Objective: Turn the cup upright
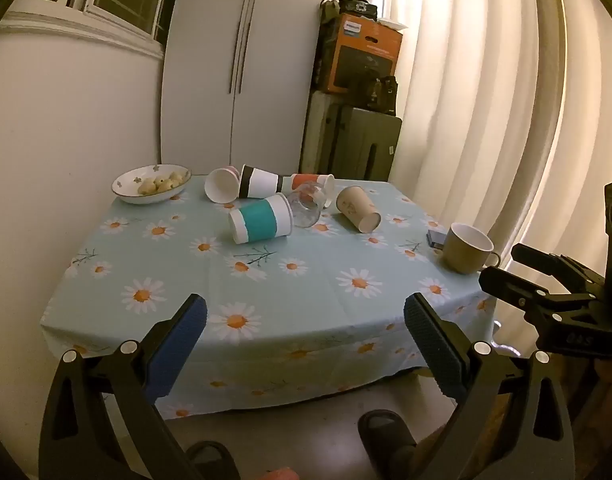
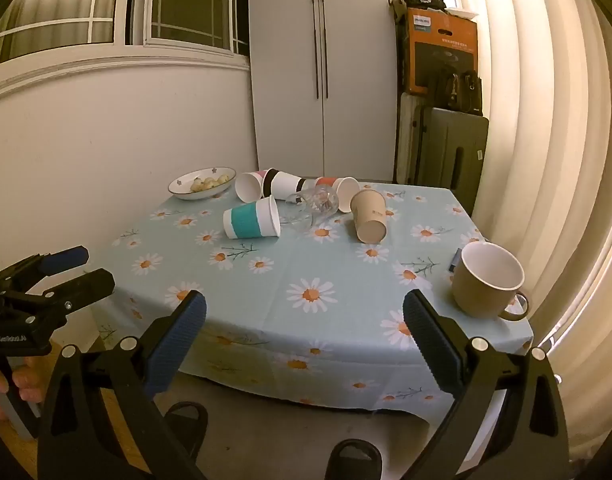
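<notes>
Several paper cups lie on their sides at the far middle of the table: a teal-banded cup (image 1: 261, 218) (image 2: 252, 218), a brown cup (image 1: 357, 209) (image 2: 369, 215), a black-banded cup (image 1: 258, 187) (image 2: 284, 185), a pink cup (image 1: 222, 184) (image 2: 250, 186) and an orange cup (image 1: 311, 181) (image 2: 339, 186). A clear glass (image 1: 306, 207) (image 2: 311, 204) lies among them. A tan mug (image 1: 465, 247) (image 2: 487, 284) stands upright at the right edge. My left gripper (image 1: 306, 340) and my right gripper (image 2: 304, 338) are both open and empty, held before the table's near edge.
The table has a light blue daisy cloth (image 1: 266, 280) (image 2: 306, 272). A white bowl of food (image 1: 152, 183) (image 2: 202, 182) stands at the far left. A small dark object (image 1: 437, 238) lies behind the mug. Suitcases and a box (image 1: 357, 120) stand behind, with curtains to the right.
</notes>
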### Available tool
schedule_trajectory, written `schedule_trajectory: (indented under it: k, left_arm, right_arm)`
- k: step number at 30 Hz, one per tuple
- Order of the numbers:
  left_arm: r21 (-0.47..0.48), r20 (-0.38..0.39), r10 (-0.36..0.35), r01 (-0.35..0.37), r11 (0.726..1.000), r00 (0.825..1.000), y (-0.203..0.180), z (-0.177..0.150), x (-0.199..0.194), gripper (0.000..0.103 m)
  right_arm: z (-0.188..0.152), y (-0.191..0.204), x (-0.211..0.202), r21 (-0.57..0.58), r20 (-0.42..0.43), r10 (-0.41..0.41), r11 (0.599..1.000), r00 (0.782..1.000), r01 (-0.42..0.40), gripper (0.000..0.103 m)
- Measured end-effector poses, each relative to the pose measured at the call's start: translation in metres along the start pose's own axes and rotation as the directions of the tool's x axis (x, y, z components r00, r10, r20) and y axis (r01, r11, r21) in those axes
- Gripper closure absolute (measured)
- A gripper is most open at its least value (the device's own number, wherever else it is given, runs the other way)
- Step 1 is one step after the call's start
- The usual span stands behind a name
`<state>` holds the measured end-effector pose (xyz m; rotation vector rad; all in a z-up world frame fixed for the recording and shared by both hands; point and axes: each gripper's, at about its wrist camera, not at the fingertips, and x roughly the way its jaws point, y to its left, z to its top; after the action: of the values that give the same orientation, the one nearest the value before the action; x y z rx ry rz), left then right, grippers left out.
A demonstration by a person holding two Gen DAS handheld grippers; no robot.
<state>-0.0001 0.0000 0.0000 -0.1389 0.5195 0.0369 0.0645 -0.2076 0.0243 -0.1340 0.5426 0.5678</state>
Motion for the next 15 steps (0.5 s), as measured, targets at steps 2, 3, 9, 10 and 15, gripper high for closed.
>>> schedule_trajectory:
  k: [2, 3, 9, 10, 15]
  left_arm:
    - [-0.002, 0.004, -0.002, 0.002, 1.000, 1.000, 0.000, 0.000, 0.000, 0.006]
    - [-0.001, 0.005, -0.003, 0.003, 1.000, 1.000, 0.000, 0.000, 0.000, 0.006]
    - [-0.005, 0.001, -0.007, 0.007, 1.000, 1.000, -0.002, 0.001, -0.002, 0.006]
    - [-0.005, -0.004, -0.006, 0.006, 1.000, 1.000, -0.002, 0.002, -0.001, 0.006]
    - [-0.002, -0.008, -0.013, 0.013, 1.000, 1.000, -0.003, 0.005, -0.011, 0.006]
  right_arm:
    - [0.000, 0.001, 0.000, 0.001, 0.000, 0.001, 1.000, 1.000, -0.001, 0.005]
    - [0.000, 0.001, 0.000, 0.001, -0.001, 0.001, 1.000, 1.000, -0.001, 0.005]
    - [0.000, 0.001, 0.000, 0.004, -0.005, 0.003, 1.000, 1.000, -0.003, 0.005]
    - [0.000, 0.001, 0.000, 0.006, -0.005, 0.003, 1.000, 1.000, -0.003, 0.005]
    - [-0.001, 0.000, 0.000, 0.007, -0.006, 0.005, 1.000, 1.000, -0.005, 0.005]
